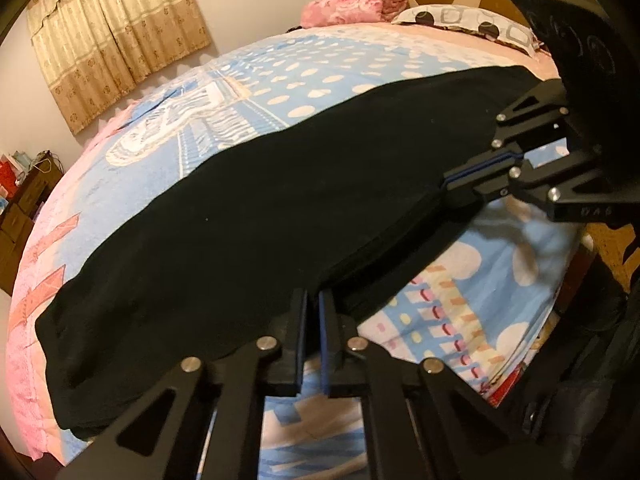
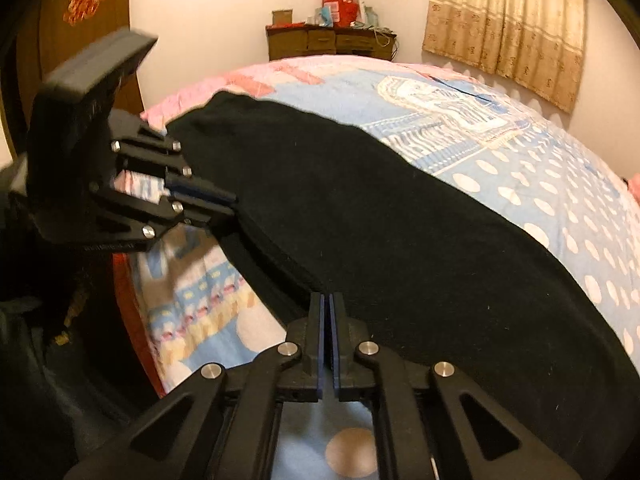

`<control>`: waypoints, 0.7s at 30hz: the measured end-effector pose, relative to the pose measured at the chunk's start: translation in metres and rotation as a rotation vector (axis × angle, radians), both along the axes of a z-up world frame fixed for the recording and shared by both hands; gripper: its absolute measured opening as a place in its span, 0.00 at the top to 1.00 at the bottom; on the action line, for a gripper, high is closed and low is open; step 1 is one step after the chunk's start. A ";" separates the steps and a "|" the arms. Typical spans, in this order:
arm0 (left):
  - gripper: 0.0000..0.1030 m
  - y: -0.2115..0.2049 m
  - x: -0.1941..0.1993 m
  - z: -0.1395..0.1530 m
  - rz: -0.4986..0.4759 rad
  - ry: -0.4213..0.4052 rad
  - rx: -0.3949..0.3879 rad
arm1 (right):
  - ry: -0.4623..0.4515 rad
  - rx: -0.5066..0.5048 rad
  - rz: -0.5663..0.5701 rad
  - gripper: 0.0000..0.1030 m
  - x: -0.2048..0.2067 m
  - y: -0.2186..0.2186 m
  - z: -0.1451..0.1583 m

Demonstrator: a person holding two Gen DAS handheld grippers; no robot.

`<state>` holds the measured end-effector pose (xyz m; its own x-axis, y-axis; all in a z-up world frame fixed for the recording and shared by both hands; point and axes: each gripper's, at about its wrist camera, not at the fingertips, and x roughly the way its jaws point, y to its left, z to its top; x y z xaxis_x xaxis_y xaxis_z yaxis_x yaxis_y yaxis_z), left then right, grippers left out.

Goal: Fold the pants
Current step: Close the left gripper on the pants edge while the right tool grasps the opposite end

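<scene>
Black pants (image 1: 240, 220) lie stretched lengthwise across the bed, also visible in the right wrist view (image 2: 380, 220). My left gripper (image 1: 314, 296) is at their near long edge, its blue pads pinched together on the fabric edge; in the right wrist view it (image 2: 234, 204) shows at the left, tips on the same edge. Further along that edge, my right gripper (image 2: 329, 298) is shut with its tips in the dark cloth. The left wrist view shows it (image 1: 445, 184) at the right, closed on the pants' layered border.
The bed carries a blue blanket (image 1: 280, 80) with white dots and pink borders. A patterned pillow (image 1: 460, 20) and a folded pink blanket (image 1: 348, 4) lie by the headboard. A wooden dresser (image 2: 332, 42) stands beyond the foot, a curtain (image 2: 508, 20) on the wall.
</scene>
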<state>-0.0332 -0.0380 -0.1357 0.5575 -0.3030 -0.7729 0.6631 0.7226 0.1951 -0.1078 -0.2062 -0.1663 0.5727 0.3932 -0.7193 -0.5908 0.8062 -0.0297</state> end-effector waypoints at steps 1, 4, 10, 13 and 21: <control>0.96 0.002 -0.001 0.003 0.001 -0.003 -0.007 | 0.002 0.017 0.000 0.98 -0.001 -0.002 0.004; 0.96 0.008 -0.011 0.013 -0.003 -0.004 -0.034 | 0.008 0.048 0.004 0.98 -0.010 -0.008 0.015; 0.96 0.008 -0.010 0.000 -0.017 0.032 0.002 | 0.061 0.010 0.010 0.98 -0.002 -0.001 -0.006; 0.96 0.007 -0.014 -0.001 -0.025 0.042 0.005 | 0.063 -0.009 0.018 0.98 -0.001 0.000 -0.012; 0.94 0.007 -0.009 0.020 0.002 0.045 -0.031 | 0.086 0.116 -0.009 0.97 -0.003 -0.019 -0.010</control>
